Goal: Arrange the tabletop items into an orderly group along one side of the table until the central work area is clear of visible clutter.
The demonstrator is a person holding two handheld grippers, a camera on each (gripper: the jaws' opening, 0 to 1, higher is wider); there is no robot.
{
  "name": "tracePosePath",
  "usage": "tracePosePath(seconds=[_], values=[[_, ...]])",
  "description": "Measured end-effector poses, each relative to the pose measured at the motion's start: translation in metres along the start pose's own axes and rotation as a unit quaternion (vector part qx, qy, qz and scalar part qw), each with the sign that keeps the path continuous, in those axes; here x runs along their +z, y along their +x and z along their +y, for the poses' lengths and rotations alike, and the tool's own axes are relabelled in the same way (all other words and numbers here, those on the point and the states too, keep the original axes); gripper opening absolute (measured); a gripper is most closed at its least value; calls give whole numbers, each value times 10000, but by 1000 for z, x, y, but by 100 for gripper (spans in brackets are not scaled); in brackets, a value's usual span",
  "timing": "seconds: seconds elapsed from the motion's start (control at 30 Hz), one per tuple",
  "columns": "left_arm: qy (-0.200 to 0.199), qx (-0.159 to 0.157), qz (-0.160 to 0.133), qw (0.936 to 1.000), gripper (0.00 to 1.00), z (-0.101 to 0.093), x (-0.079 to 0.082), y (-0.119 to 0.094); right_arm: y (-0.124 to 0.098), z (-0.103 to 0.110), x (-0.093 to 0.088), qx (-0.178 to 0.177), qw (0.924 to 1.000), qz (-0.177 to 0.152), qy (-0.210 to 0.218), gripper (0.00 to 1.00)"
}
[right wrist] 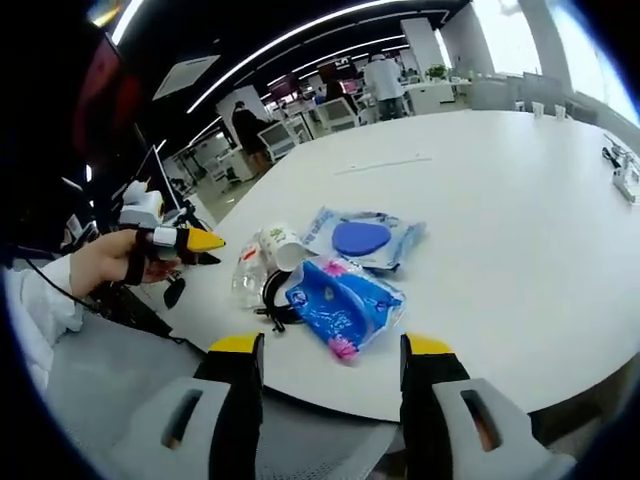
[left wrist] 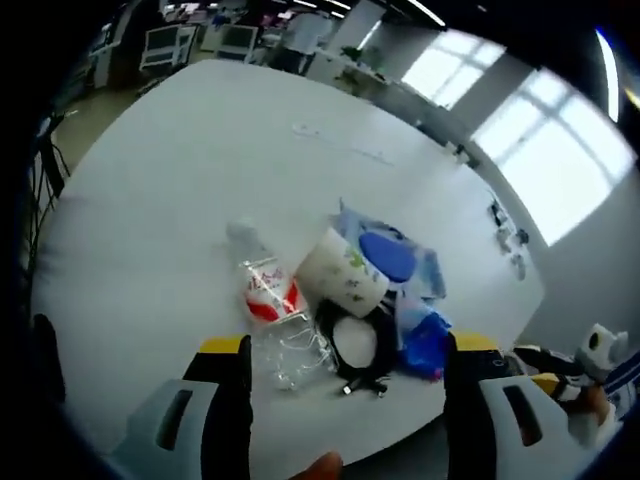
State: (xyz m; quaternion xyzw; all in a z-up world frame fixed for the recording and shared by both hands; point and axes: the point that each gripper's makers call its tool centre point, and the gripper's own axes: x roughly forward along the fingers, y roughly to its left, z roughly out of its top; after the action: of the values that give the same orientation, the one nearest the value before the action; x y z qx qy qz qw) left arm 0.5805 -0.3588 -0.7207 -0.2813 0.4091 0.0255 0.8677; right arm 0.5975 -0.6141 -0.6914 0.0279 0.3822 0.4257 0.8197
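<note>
On the white counter [left wrist: 180, 180] the clutter sits in one tight cluster near the close edge: one crushed clear bottle [left wrist: 268, 300] with a red label, one white cup [left wrist: 342, 270] on its side, one black cable coil [left wrist: 355, 345], one blue packet [right wrist: 342, 305] and one wipes pack [right wrist: 365, 238] with a blue oval lid. The left gripper [left wrist: 345, 375] and the right gripper [right wrist: 330, 365] each hover before the pile, jaws wide and holding nothing. A hand [right wrist: 105, 262] holds the left gripper.

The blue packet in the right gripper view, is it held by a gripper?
No, the blue packet lies free on the white table, beyond the open right gripper.
</note>
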Motion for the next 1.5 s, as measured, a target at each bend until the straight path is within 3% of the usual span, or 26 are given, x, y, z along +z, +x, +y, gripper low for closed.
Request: tracePosePath(seconds=[0.3,0.87,1.27,1.5], values=[[-232,82,215,9995,76,15,-8,17,0,-2,-2,-78,9999,87,-36,52],[-562,154,349,9977,77,19,-12,37,1,-5,-5,-166,9998,128,-11,51],[-959,229,265,9948,76,26,-15,43,1,-7,-7,-189,9997,140,26,51],[-1231,459,198,9911,77,35,-17,49,2,-7,-8,-187,9997,166,32,50]])
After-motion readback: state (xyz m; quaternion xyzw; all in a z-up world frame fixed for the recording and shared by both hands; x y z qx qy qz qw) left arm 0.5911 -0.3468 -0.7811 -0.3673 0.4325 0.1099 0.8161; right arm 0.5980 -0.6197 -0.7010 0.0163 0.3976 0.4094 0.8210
